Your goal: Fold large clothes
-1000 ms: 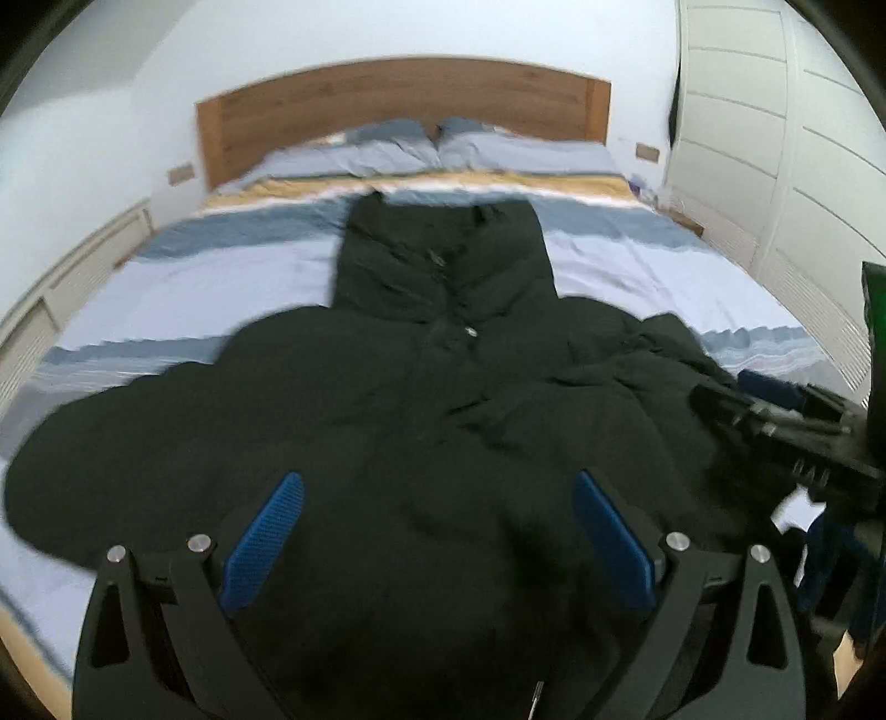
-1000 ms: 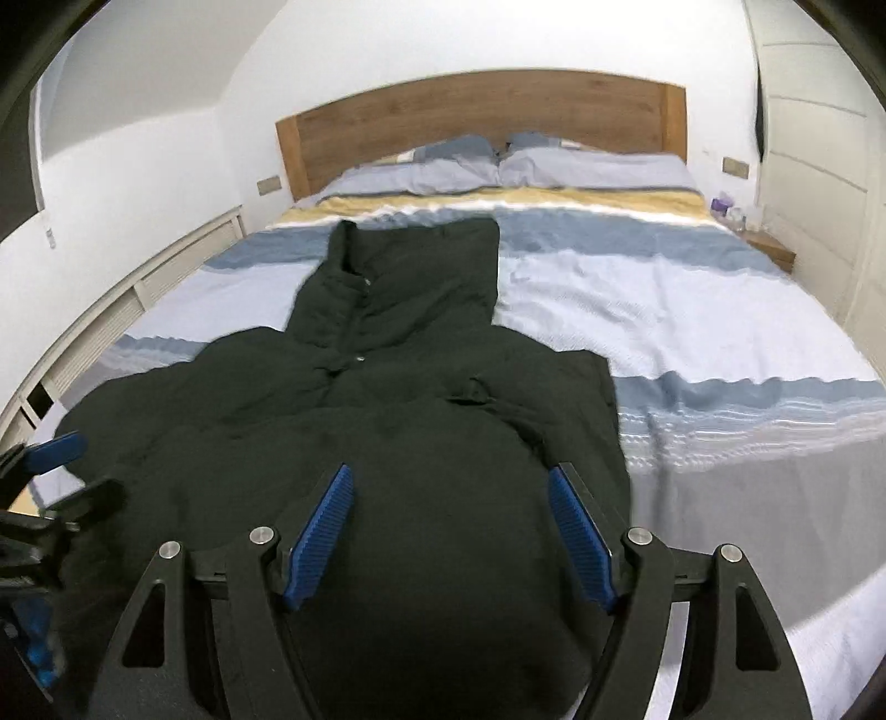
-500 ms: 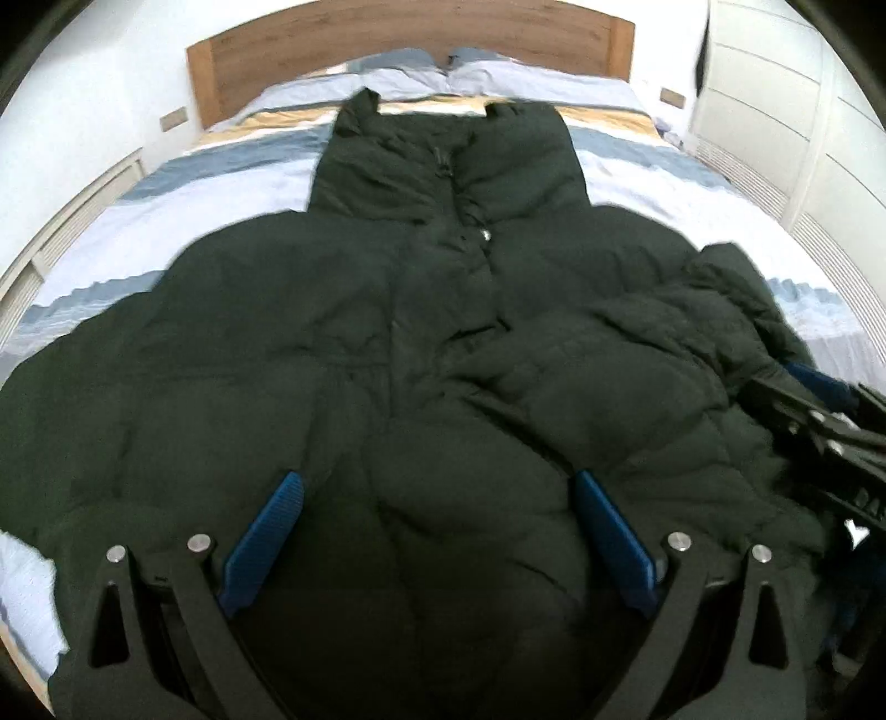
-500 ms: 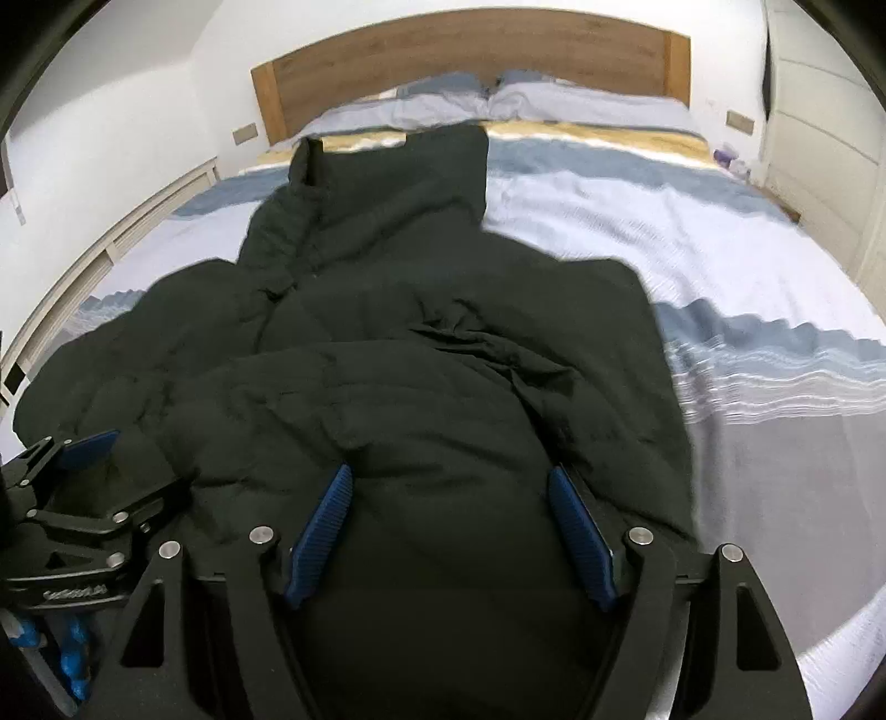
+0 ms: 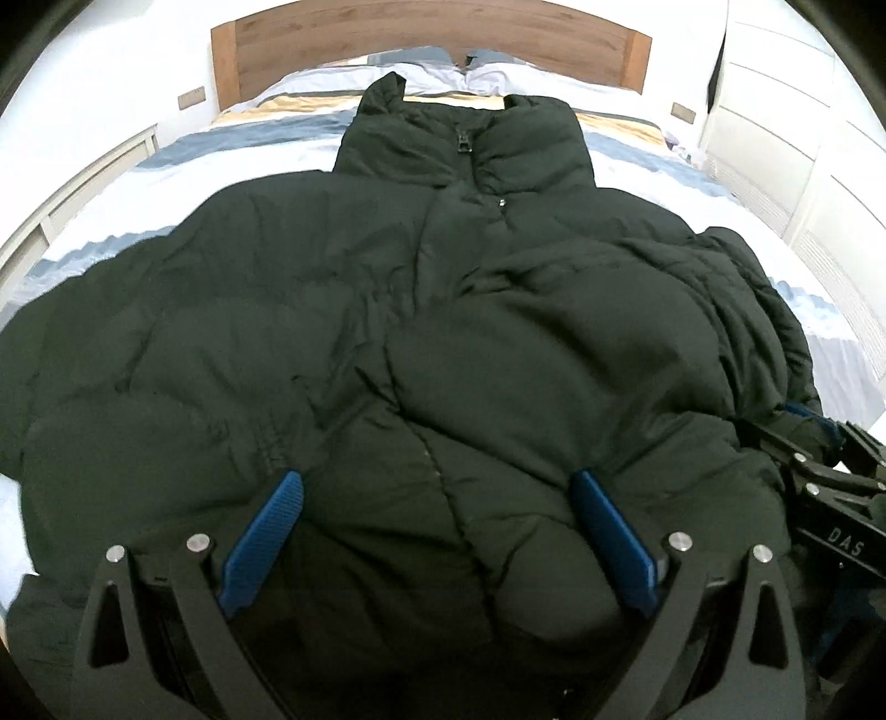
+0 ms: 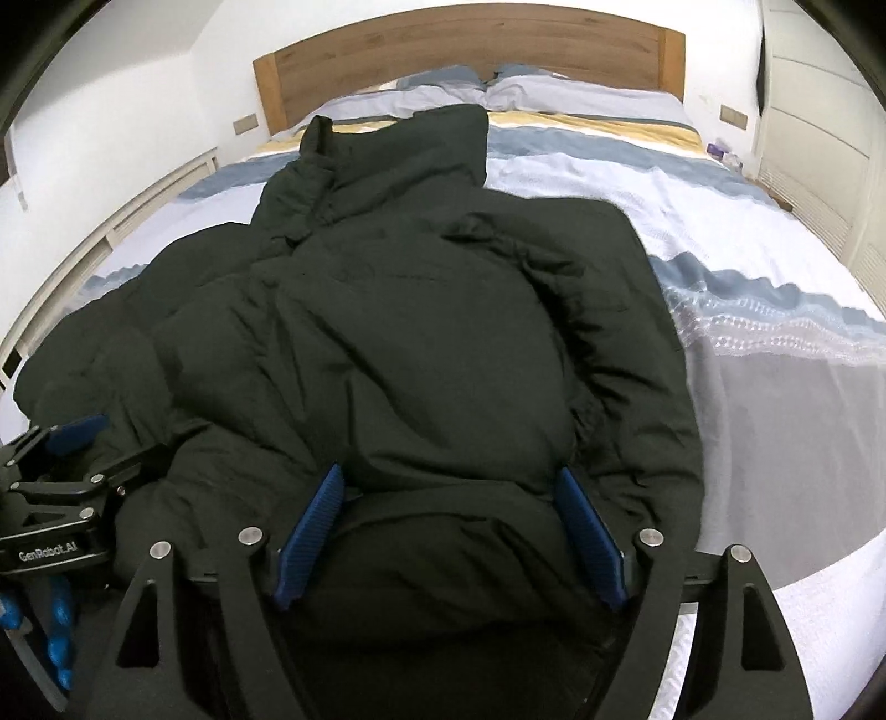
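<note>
**Q:** Striped bedding point(image 6: 692, 232) w/ a wooden headboard point(image 5: 421, 33) behind. Where's the dark puffer jacket point(image 5: 387, 332) laid, and how much is folded?

**A:** It's spread front-up across the bed, collar toward the pillows. One sleeve looks tucked over the chest; other side and the hem are prob still left to do.

**Q:** Grippers?

**A:** Left gripper point(image 5: 437, 498) and right gripper point(image 6: 448, 487) are held low at the hem. Both are spread wide w/ fabric bulging between the pads, nothing pinched yet.

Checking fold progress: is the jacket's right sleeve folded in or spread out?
Folded in: the right sleeve lies across the jacket front.
</note>
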`<move>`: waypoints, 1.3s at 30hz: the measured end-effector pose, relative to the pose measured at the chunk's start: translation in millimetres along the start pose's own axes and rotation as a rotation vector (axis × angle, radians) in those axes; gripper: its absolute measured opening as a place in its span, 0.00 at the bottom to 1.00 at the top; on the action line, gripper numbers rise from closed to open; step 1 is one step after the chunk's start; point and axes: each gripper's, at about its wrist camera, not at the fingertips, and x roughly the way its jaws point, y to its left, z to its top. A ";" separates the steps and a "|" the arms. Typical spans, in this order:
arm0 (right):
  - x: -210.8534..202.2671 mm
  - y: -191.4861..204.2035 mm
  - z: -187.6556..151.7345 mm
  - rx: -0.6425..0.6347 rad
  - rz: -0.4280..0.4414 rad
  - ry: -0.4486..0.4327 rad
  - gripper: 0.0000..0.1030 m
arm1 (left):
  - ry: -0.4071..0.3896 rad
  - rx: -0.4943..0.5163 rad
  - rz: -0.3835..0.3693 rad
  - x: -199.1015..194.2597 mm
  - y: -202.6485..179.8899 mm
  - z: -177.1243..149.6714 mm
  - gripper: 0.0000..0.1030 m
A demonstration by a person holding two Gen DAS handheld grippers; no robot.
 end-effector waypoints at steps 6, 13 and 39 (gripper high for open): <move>2.3 -1.7 -10.0 0.004 -0.003 -0.038 0.78 | -0.027 -0.001 0.006 1.9 -0.4 -6.0 0.99; 1.7 -0.6 -11.9 0.005 -0.004 -0.046 0.78 | -0.042 -0.014 -0.006 1.8 2.3 -9.2 0.99; -26.2 19.5 18.7 0.150 -0.204 0.315 0.81 | 0.130 -0.101 0.006 -85.8 112.1 0.0 0.99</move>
